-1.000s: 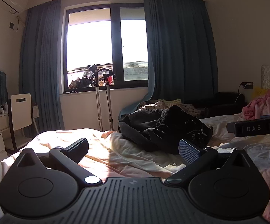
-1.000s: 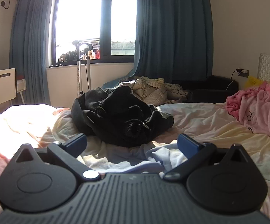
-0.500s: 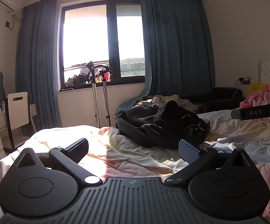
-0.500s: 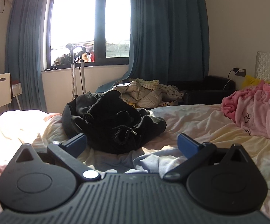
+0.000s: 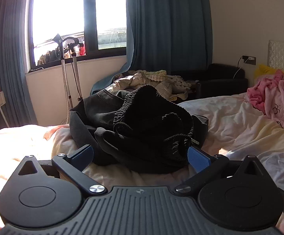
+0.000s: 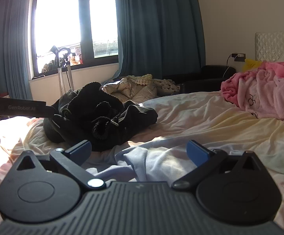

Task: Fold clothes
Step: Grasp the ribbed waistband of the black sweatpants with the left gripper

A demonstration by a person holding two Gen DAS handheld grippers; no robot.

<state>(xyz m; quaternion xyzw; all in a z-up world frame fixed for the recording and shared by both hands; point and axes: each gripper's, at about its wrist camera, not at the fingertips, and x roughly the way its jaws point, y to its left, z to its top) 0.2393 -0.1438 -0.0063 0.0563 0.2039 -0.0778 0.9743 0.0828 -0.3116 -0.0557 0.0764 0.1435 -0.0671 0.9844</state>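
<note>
A crumpled heap of black clothes (image 5: 138,125) lies on the bed, a drawstring hanging at its front; it also shows in the right wrist view (image 6: 100,121). My left gripper (image 5: 140,154) is open, its blue pads either side of the heap's near edge, gripping nothing. My right gripper (image 6: 139,150) is open and empty over a pale blue-white garment (image 6: 142,160) lying wrinkled on the sheet, right of the black heap. The left gripper's body (image 6: 18,108) shows at the left edge of the right wrist view.
The bed sheet (image 5: 230,121) is cream and wrinkled. A pink fleece garment (image 6: 267,96) lies at the far right near the headboard. Beige quilted clothes (image 6: 134,87) pile on a dark sofa (image 5: 220,78) behind. Crutches (image 5: 69,74) lean under the window.
My left gripper has moved right and forward up to the black heap, which now fills the gap between its fingers. My right gripper has shifted right, so the heap sits further left.
</note>
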